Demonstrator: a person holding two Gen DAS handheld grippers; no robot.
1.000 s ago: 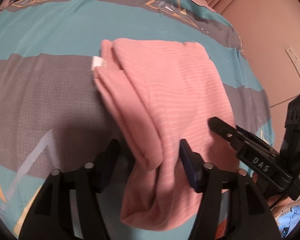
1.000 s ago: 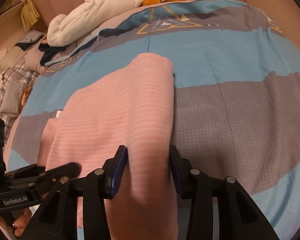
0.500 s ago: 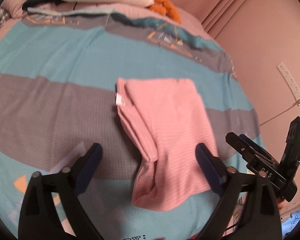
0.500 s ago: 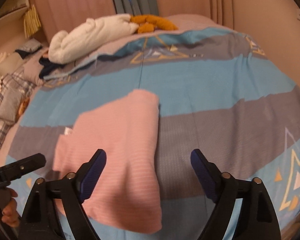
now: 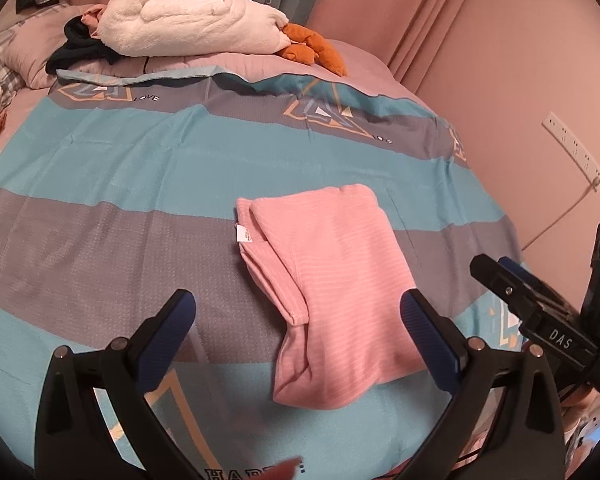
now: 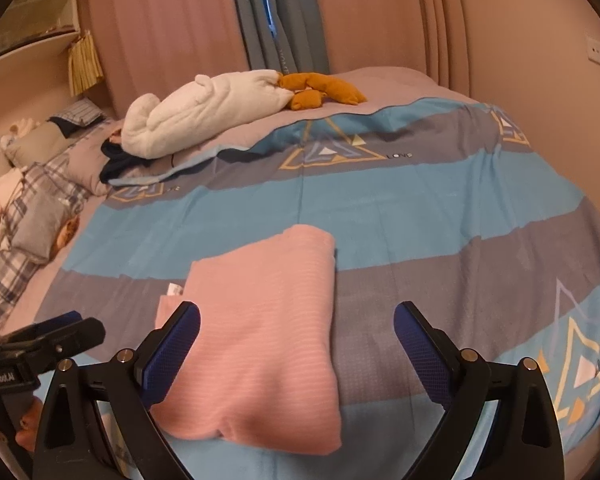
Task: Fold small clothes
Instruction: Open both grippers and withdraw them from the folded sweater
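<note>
While both jaws widen, folded pink garment [image 5: 332, 280] lies on bedspread [image 5: 100, 184] below left gripper [image 5: 300, 320], right gripper [image 6: 296, 336]; untouched.

- We see the folded garment [image 5: 332, 280] lying on the bed [image 5: 100, 184], near its front edge.
- Behind it, at the far end, the plush toy [image 5: 188, 20] lies on the bed.
- The pillows [image 6: 40, 216] lie at the left side.

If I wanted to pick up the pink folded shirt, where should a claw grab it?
Probably the near end of the pink shirt, coming from the camera side. There the stacked layers end in a thick, slightly raised edge that fingers can slide under. The far end lies flat on the bedspread. Both the left claw and right claw hang open above it, touching nothing.
</note>
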